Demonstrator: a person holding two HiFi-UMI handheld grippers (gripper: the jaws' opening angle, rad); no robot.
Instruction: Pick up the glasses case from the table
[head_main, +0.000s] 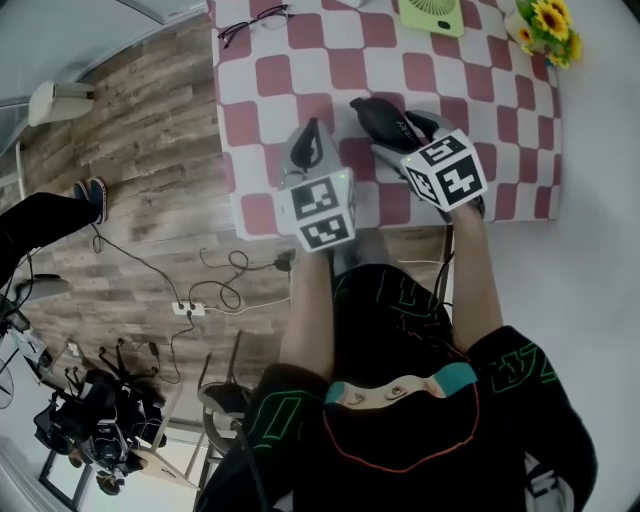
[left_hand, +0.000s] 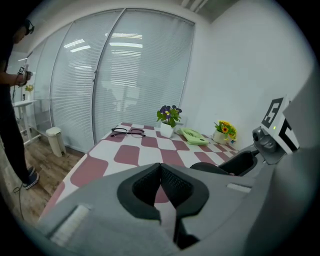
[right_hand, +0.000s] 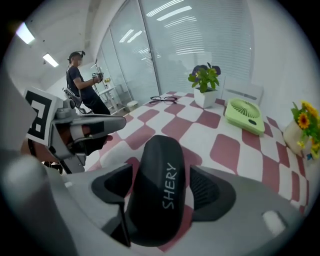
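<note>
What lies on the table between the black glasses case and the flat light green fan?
Nothing stands there. In the right gripper view, only bare red-and-white checked tablecloth lies between the black glasses case and the light green fan.

- Left tongs (left_hand: 160, 169): jaws closed, pads meeting at the tips, nothing between them. They point forward and a little downward; marker cube (head_main: 318, 208) on top.
- Right tongs (right_hand: 164, 181): jaws wide apart, tilted steeply downward, straddling a glasses case (right_hand: 160, 147). A gap shows beside the right pad.
- Left forearm (head_main: 305, 310) and right forearm (head_main: 476, 270): bare, stretched forward side by side, right reaching further.
</note>
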